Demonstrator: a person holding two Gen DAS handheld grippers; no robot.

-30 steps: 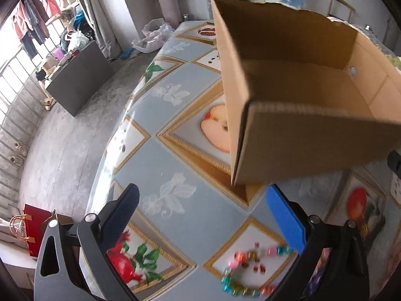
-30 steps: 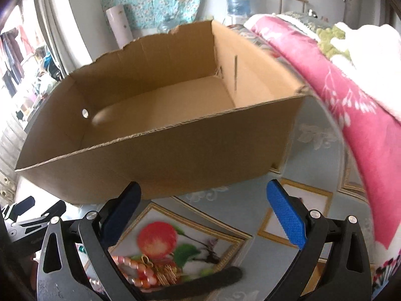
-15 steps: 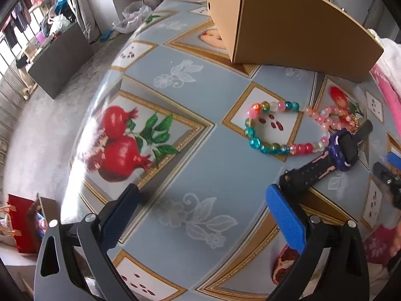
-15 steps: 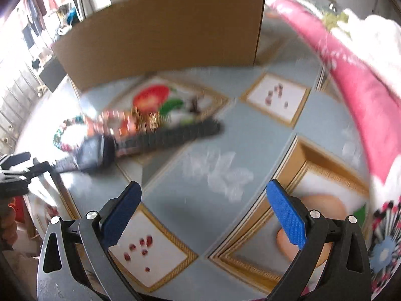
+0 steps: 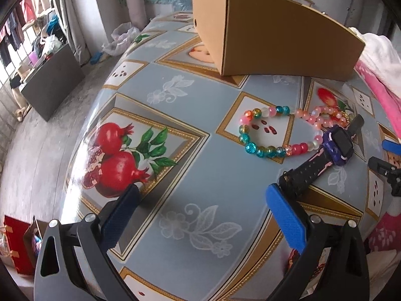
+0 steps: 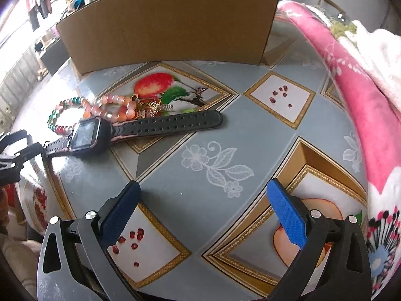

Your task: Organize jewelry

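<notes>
The box (image 5: 275,37) shows only its outer walls, so I can't see inside. My left gripper (image 5: 203,215) and right gripper (image 6: 204,213) both gape wide, empty. The watch (image 6: 90,138) and bead bracelets (image 5: 270,133) lie mid-right in my left view, upper left in my right view.

A multicoloured bead bracelet (image 5: 272,131) lies flat as an open loop ahead and right of the left gripper (image 5: 203,213), touching a pink-orange bead bracelet (image 5: 323,118) with a gold charm. A dark purple-cased watch (image 5: 338,145) lies face up against both, its black strap stretched straight, ahead and left of the right gripper (image 6: 203,213).
</notes>
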